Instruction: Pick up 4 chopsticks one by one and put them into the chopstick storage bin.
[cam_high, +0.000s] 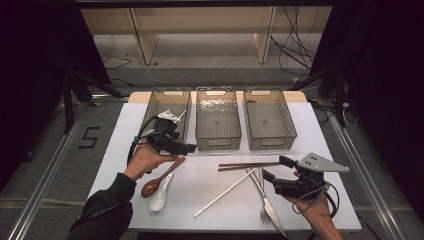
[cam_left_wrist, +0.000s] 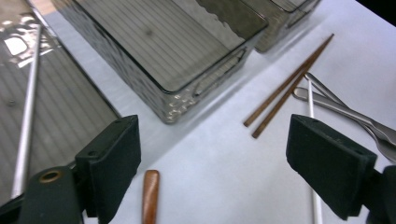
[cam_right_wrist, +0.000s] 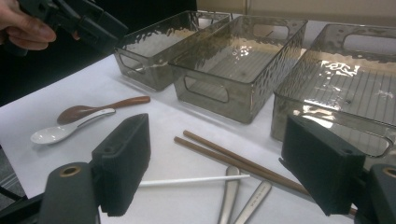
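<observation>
A white-covered tabletop (cam_high: 210, 190) is seen in a dim room, with bare shelving and loose cables behind it. Three smoky, clear plastic bins stand in a row at its far edge; the middle bin (cam_high: 218, 120) serves as landmark here.

The work appears to be sorting cutlery into the bins. In the bin left of the middle bin (cam_high: 167, 112), a thin white stick (cam_left_wrist: 27, 112) is already seen lying. The left gripper (cam_high: 186, 148) is held at that bin's near corner, pointing toward the middle of the table, its jaws spread wide with nothing between them; the hand grips it from below, forearm angled in from the lower left. In front of it lie a brown wooden spoon (cam_high: 160, 177) and a white ceramic spoon (cam_high: 161, 196).

In front of the middle bin lie a second white stick (cam_high: 225, 193), brown wooden chopsticks (cam_high: 248, 165) and steel cutlery (cam_high: 265, 200).

The right gripper (cam_high: 274, 169) is held low at the chopsticks' right end, jaws wide and empty.

For the next pick, one piece should be approached squarely, jaws straddling its handle, neighbours left undisturbed.
</observation>
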